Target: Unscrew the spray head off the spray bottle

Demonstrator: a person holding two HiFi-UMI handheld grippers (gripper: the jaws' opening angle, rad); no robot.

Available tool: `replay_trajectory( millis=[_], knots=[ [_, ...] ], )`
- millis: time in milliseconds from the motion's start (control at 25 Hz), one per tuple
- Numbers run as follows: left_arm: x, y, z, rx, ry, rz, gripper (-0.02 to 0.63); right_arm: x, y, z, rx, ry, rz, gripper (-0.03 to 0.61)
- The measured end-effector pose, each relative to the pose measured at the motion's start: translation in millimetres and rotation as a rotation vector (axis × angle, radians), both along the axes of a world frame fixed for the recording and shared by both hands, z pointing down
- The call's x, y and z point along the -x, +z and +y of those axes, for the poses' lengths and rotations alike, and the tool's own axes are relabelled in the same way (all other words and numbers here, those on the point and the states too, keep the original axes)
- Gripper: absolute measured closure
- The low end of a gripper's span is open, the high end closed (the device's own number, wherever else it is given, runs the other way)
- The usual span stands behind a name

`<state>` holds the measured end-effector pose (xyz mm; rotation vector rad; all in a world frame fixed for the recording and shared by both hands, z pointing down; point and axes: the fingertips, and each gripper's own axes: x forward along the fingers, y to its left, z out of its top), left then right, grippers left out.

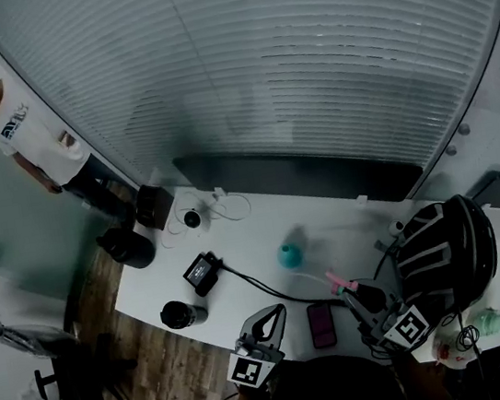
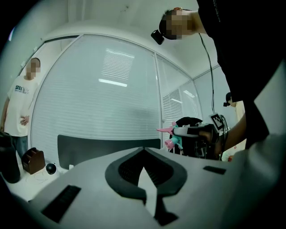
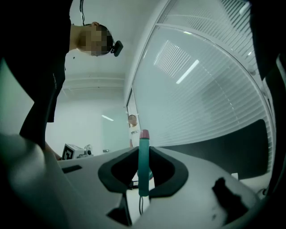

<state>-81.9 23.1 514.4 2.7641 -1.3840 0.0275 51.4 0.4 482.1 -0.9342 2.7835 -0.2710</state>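
Inside the right gripper (image 3: pixel 144 150) sits the spray head (image 3: pixel 143 172).

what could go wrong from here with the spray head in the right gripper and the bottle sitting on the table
1. The right gripper pinches only a slim teal part of the spray head. It might twist or slip out and land near the phone.
2. The bottle stands unheld on the table, and the left gripper is shut, empty and away from it. A bump could tip it. Whether its neck is open can't be made out.
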Motion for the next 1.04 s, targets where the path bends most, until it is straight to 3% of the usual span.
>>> replay_trajectory(
  millis=[1040],
  knots=[
    [-4,-6,5,-0.015,-0.012,-0.018,0.609,-10,-15,9,-0.068,0.036,0.032,0.512]
  ],
)
